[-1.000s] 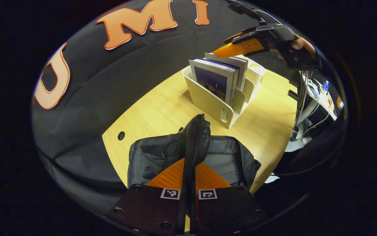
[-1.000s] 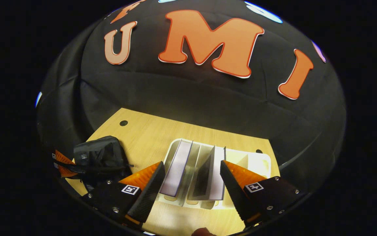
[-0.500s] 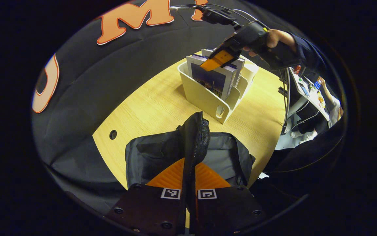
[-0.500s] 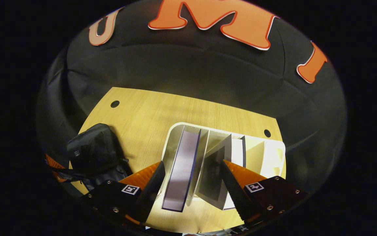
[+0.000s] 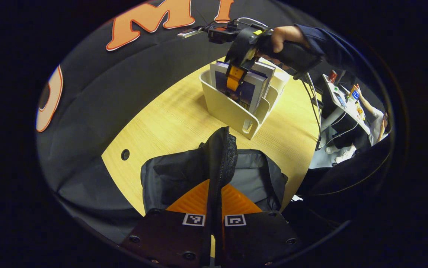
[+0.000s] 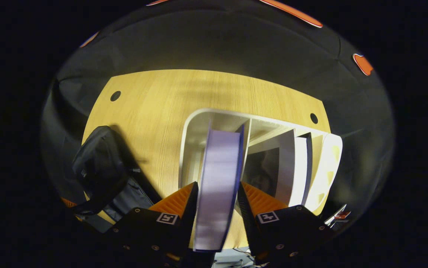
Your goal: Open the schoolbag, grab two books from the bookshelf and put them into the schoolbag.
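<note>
The black schoolbag point(image 5: 176, 175) lies on the wooden table just ahead of my left gripper point(image 5: 215, 184), which is shut on the bag's raised zipper edge point(image 5: 221, 149). Beyond it stands the cream bookshelf point(image 5: 225, 109) with books upright in its slots. A hand holds my right gripper point(image 5: 233, 79) down over the front, blue-covered book point(image 5: 245, 93). In the right gripper view that gripper point(image 6: 217, 185) is shut on the same book's top edge point(image 6: 219, 160), one finger on each cover. A second book point(image 6: 286, 163) stands in the adjoining slot of the bookshelf point(image 6: 199, 115). The schoolbag point(image 6: 98, 167) is at the left.
The table point(image 5: 169, 119) has a cable hole point(image 5: 125, 154) near its left edge and bare wood between bag and shelf. A desk with small items point(image 5: 348, 100) and a seated person are off the table's right side. Black cloth wall runs behind.
My right gripper came down over the bookshelf, tilted to point downward, and shut on the front blue book. My left gripper has kept its hold on the bag's zipper edge.
</note>
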Tool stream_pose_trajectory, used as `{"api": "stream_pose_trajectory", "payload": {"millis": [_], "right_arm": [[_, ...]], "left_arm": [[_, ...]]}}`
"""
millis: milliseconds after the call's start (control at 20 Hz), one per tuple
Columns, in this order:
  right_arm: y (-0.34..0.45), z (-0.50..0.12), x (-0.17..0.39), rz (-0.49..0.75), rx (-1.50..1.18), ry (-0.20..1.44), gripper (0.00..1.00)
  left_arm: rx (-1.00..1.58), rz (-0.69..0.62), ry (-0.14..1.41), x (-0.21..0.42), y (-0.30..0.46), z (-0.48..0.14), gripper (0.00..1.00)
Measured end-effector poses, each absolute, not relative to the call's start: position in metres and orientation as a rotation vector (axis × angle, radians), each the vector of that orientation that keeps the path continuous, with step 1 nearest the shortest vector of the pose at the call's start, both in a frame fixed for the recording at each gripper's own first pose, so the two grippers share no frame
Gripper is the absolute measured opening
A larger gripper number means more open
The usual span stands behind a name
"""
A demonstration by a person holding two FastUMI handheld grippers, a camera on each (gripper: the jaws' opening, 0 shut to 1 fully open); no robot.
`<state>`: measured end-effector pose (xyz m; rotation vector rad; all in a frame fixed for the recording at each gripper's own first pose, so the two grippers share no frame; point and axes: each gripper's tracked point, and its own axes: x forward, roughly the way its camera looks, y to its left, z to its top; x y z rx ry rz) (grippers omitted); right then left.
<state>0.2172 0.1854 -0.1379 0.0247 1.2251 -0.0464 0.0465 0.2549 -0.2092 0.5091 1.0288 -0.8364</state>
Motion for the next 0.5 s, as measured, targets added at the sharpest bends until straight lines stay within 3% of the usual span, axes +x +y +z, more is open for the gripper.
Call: {"api": "stream_pose_trajectory", "payload": {"millis": [50, 150, 250, 300, 350, 500], "right_arm": [[0.192, -0.135, 0.216, -0.046, 0.079, 1.231, 0.49], [0.189, -0.13, 0.208, -0.062, 0.115, 1.238, 0.39], [0.181, -0.124, 0.2, -0.08, 0.131, 1.223, 0.39], [0.178, -0.119, 0.195, -0.086, 0.146, 1.213, 0.31], [0.177, -0.114, 0.189, -0.089, 0.167, 1.204, 0.38], [0.174, -0.102, 0.169, -0.083, 0.211, 1.172, 0.38]], "left_arm": [[0.508, -0.838, 1.026, 0.047, 0.255, -0.209, 0.05], [0.502, -0.841, 1.024, 0.048, 0.257, -0.209, 0.05], [0.495, -0.849, 1.022, 0.049, 0.255, -0.211, 0.05], [0.491, -0.854, 1.021, 0.046, 0.255, -0.21, 0.05], [0.486, -0.856, 1.022, 0.046, 0.255, -0.211, 0.05], [0.474, -0.862, 1.03, 0.044, 0.257, -0.214, 0.05]]}}
